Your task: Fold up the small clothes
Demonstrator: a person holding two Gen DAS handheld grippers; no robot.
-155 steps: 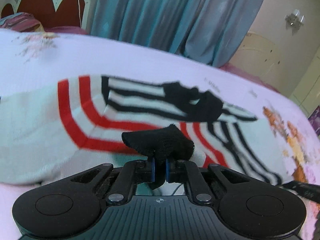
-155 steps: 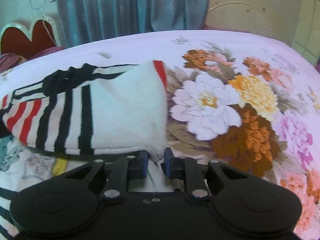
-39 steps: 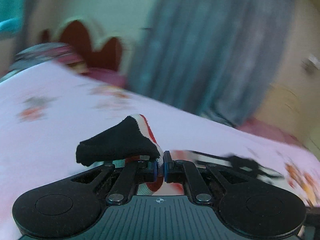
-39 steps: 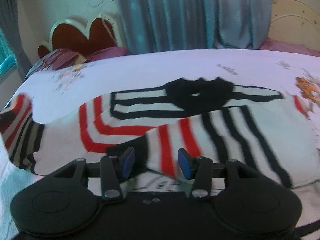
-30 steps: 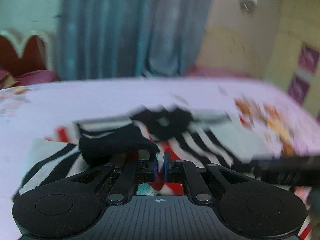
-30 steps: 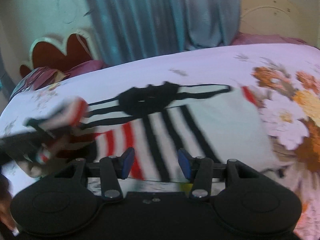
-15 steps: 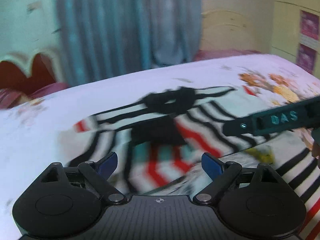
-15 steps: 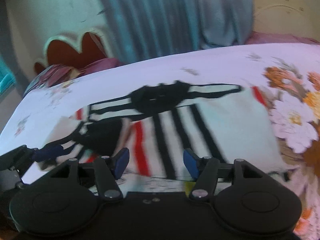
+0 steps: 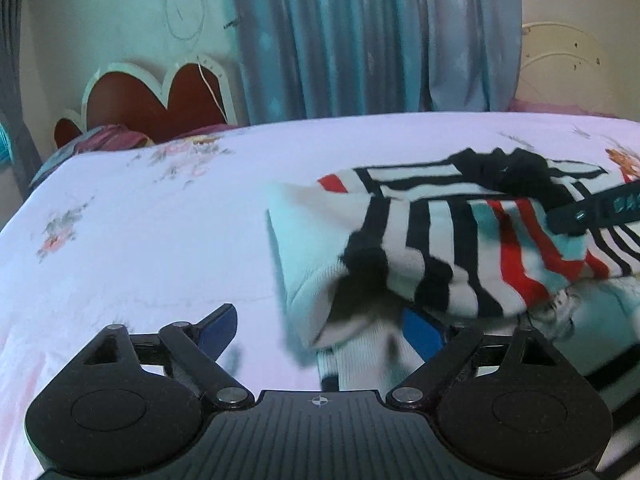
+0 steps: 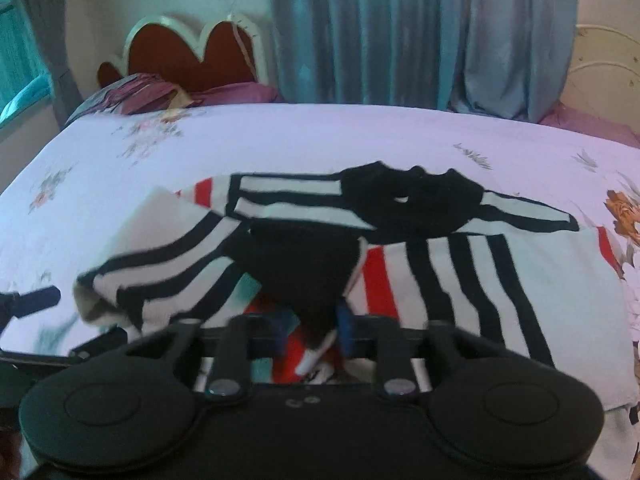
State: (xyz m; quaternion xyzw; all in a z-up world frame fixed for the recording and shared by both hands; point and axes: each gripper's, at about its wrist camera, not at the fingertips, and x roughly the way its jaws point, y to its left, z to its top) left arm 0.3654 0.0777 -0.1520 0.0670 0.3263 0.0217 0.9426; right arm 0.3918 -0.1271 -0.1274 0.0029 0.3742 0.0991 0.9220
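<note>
A small knitted sweater (image 9: 460, 240) with white, black and red stripes lies partly folded on the bed; it also shows in the right wrist view (image 10: 460, 272). My left gripper (image 9: 320, 330) is open at the sweater's left near corner, with the white hem between its blue pads. My right gripper (image 10: 310, 330) has its jaws closing around the black cuff (image 10: 304, 276) of the folded-in sleeve; the view is blurred and a gap still shows. The right gripper's finger (image 9: 592, 210) crosses the left wrist view at the right.
The bed has a pale floral sheet (image 9: 140, 240). A scalloped red headboard (image 10: 192, 56) and pillows (image 10: 140, 96) stand at the back left. Blue-grey curtains (image 10: 400, 32) hang behind. The left gripper's finger (image 10: 32, 300) shows at the right wrist view's left edge.
My left gripper carried the sleeve over the body, let it go and opened wide, then moved to the left hem. My right gripper's jaws have narrowed around the black cuff.
</note>
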